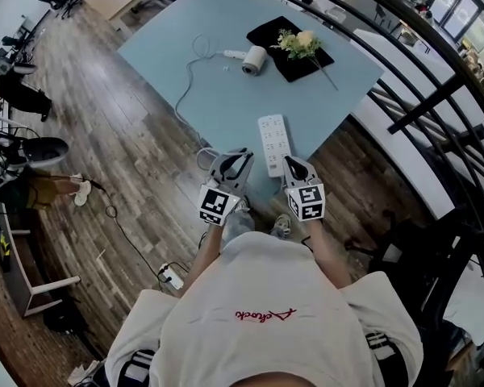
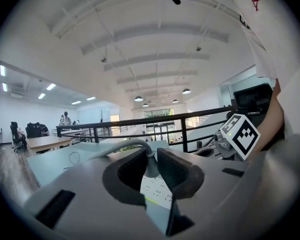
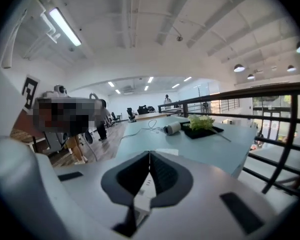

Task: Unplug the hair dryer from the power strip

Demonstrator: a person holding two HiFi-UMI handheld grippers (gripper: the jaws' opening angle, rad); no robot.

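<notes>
A white power strip lies on the pale blue table, its near end at the table's edge. Further back rests the white hair dryer, also in the right gripper view. Its cord curves left and back toward me. My left gripper hangs just left of the strip's near end. In its own view the left gripper is shut on the plug, with grey cord arching out leftward. My right gripper is beside the strip's right corner. In its view the right gripper has its tips together, with nothing between them.
A black tray with a flower sprig sits behind the dryer. A dark metal railing runs along the table's right side. On the wooden floor to the left are cables and a floor outlet. Desks and chairs stand far off.
</notes>
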